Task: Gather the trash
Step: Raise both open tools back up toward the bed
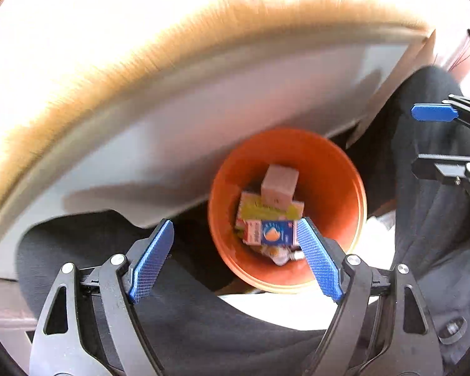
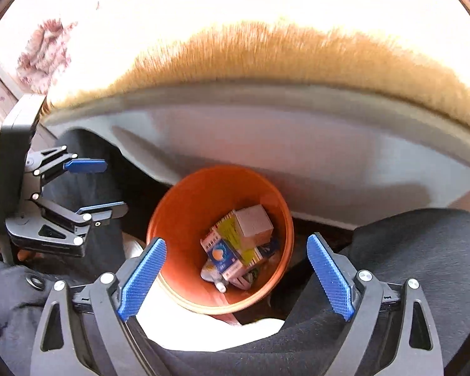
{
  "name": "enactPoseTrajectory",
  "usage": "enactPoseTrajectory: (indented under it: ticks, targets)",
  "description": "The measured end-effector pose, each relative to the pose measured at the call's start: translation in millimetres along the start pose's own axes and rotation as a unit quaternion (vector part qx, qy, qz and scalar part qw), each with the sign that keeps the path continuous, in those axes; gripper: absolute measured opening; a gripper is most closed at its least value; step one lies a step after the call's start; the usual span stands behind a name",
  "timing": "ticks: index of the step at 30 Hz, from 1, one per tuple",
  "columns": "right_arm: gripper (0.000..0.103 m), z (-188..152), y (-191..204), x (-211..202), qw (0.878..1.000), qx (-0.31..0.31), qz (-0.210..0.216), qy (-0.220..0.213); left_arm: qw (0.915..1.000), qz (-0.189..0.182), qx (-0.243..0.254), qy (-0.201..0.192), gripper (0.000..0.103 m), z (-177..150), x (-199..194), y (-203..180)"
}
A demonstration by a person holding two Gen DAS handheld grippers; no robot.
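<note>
An orange bin stands on the floor between a person's knees, below the table edge. Several pieces of trash lie in it: a pale cube box on top, a yellow-green box, a blue and white box and a small white bottle. My left gripper hangs open over the bin with nothing between its blue pads. My right gripper is also open and empty, its jaws spread wide above the bin.
A wooden table with a grey front edge runs across above the bin, its top washed out by light. Legs in dark trousers flank the bin. White floor shows below it.
</note>
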State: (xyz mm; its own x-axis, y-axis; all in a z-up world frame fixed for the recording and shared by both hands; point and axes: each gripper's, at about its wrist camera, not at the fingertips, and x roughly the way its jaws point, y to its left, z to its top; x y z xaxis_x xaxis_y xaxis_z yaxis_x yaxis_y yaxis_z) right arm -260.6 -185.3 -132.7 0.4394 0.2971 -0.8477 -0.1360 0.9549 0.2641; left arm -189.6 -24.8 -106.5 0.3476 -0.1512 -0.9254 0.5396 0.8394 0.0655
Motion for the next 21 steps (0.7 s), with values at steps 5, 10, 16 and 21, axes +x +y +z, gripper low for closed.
enactPoseTrajectory:
  ticks: [5, 10, 16, 21]
  targets:
    - [0.092, 13, 2, -32, 0.999, 0.0, 0.012, -0.049, 0.9966, -0.008, -0.016, -0.081, 0.079, 1, -42, 15]
    - [0.093, 36, 7, -59, 0.996, -0.016, 0.009, -0.088, 0.9866, 0.002, -0.045, -0.157, 0.088, 16, -76, 32]
    - [0.096, 65, 5, -78, 0.991, -0.029, 0.006, -0.129, 0.9785, 0.009, -0.074, -0.192, 0.091, 47, -88, 47]
    - [0.096, 97, -1, -86, 0.988, -0.029, 0.0, -0.154, 0.9742, -0.006, -0.098, -0.203, 0.091, 77, -77, 56]
